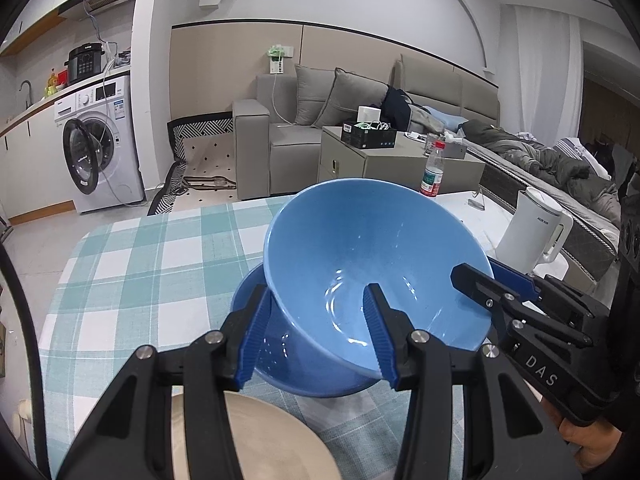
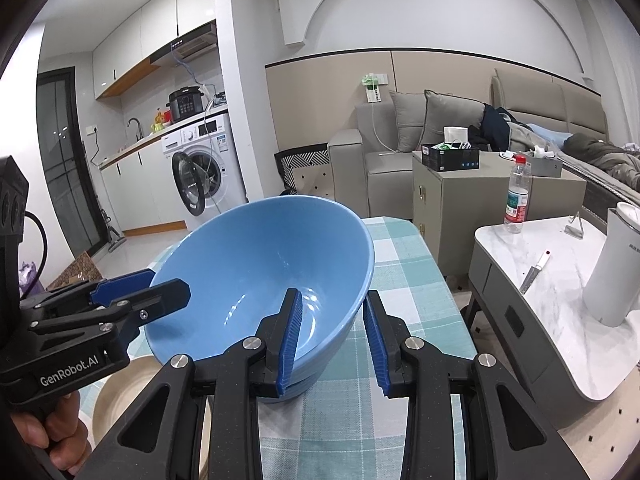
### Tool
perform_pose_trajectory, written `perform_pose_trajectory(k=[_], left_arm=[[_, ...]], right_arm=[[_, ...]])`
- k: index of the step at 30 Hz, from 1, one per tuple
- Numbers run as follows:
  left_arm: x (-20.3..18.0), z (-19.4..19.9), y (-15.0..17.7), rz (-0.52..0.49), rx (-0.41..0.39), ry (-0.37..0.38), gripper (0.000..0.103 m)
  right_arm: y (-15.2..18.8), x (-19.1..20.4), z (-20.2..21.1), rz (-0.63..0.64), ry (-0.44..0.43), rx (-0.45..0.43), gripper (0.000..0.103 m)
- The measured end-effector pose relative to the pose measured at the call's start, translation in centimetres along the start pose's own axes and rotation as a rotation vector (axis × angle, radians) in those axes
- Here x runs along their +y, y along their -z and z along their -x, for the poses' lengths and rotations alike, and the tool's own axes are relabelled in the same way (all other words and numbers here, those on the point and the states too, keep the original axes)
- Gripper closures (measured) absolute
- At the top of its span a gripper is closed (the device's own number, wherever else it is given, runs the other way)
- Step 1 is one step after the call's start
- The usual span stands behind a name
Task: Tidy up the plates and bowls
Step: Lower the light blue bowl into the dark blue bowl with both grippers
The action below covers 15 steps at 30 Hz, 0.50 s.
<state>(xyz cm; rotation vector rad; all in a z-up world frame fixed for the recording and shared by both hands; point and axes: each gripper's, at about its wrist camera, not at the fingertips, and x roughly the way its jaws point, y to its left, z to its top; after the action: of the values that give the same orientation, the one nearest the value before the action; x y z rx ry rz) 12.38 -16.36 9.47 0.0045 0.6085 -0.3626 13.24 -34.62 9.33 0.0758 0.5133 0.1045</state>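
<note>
A light blue bowl (image 1: 372,252) is tilted over a darker blue bowl (image 1: 304,372) on the checked tablecloth (image 1: 152,264). My left gripper (image 1: 316,328) straddles the tilted bowl's near rim, one finger outside and one inside, with a gap at the pads. My right gripper (image 2: 332,332) straddles the opposite rim of the same bowl (image 2: 256,272), jaws also parted around the wall. Each gripper shows in the other's view, the right one (image 1: 496,284) at the rim's right side, the left one (image 2: 144,292) at its left. A beige plate (image 1: 276,440) lies near me under the left gripper; it also shows in the right wrist view (image 2: 128,384).
A white marble side table (image 2: 560,272) stands to the right with a white kettle (image 2: 616,272), a knife (image 2: 534,272) and a water bottle (image 2: 518,196). A grey cabinet (image 2: 472,200) and sofa lie beyond the table's far edge. A washing machine (image 1: 100,156) stands at the left.
</note>
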Motion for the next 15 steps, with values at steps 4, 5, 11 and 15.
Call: perform_pose_trajectory(k=[4, 5, 11, 15], left_arm=[[0.7, -0.1, 0.0, 0.01, -0.003, -0.008, 0.056], [0.8, -0.2, 0.1, 0.011, -0.002, -0.011, 0.056], [1.6, -0.6, 0.1, 0.025, 0.001, -0.032, 0.056], [1.9, -0.7, 0.1, 0.03, 0.001, -0.042, 0.056]], right_arm=[[0.0, 0.4, -0.7, 0.014, -0.007, 0.004, 0.071], [-0.1, 0.5, -0.8, 0.018, -0.008, 0.005, 0.071], [-0.2, 1.1, -2.1, 0.055, -0.008, 0.016, 0.071], [0.0, 1.6, -2.9, 0.07, -0.01, 0.036, 0.071]])
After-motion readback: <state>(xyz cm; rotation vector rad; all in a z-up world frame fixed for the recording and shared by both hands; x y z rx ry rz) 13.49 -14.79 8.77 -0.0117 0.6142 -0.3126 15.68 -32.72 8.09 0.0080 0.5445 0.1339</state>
